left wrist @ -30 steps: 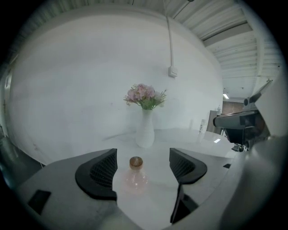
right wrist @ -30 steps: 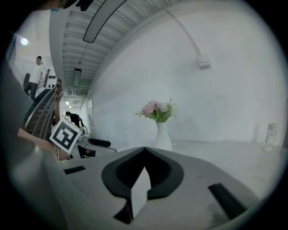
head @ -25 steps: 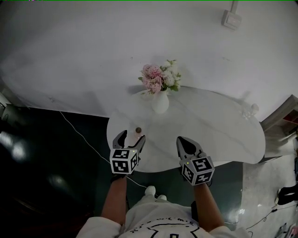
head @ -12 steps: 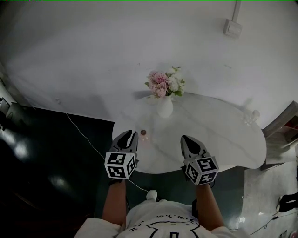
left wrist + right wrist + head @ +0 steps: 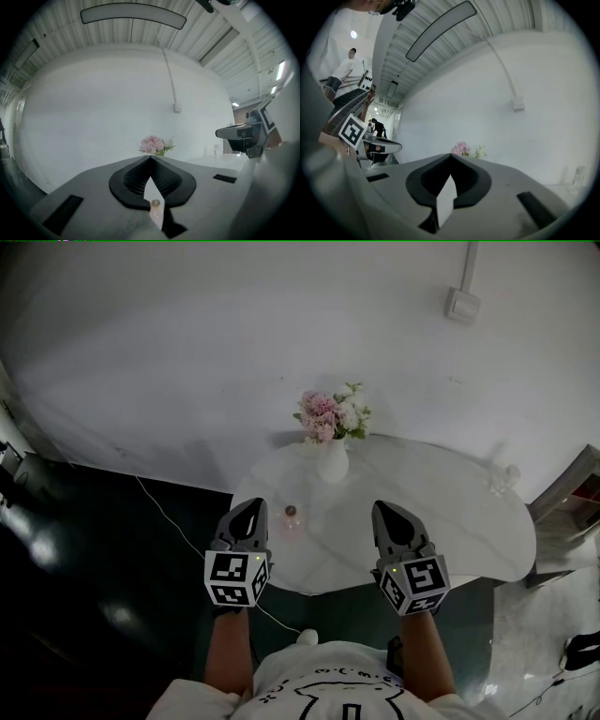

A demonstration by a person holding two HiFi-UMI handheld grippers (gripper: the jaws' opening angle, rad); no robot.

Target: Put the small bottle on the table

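**A:** Your left gripper (image 5: 150,157) was clenched, its ribbed black jaws meeting at the tips. Those jaws had just been closing, and nothing sat between them. Your right gripper (image 5: 451,155) was pinched together too, and empty.

**B:** The small bottle (image 5: 292,517) stood upright on the table (image 5: 441,521). It was just off the right side of your left jaws, apart from them, between your two grippers. In your left gripper view it showed below the closed tips, through the gap under them. It had a pale pink body and a round brown cap.

**A:** Ahead of both sets of jaws you had the vase (image 5: 331,463), white and bulbous, holding pink and white flowers (image 5: 330,414) with green leaves. Behind it rose the plain white wall (image 5: 187,362), with a small box (image 5: 462,304) and a thin conduit (image 5: 471,263) running up from it.

**B:** Well off to the right of your right jaws, near the table's edge, stood a small clear thing (image 5: 506,476), too small to identify. The tabletop was a rounded white slab with faint grey veining. To the left of your left jaws a thin white cable (image 5: 161,506) crossed the dark, glossy floor (image 5: 84,587).

**A:** As for writing, the cube (image 5: 234,578) on each gripper bore black-and-white square markers. The print on your white shirt (image 5: 328,690) was too small to read.
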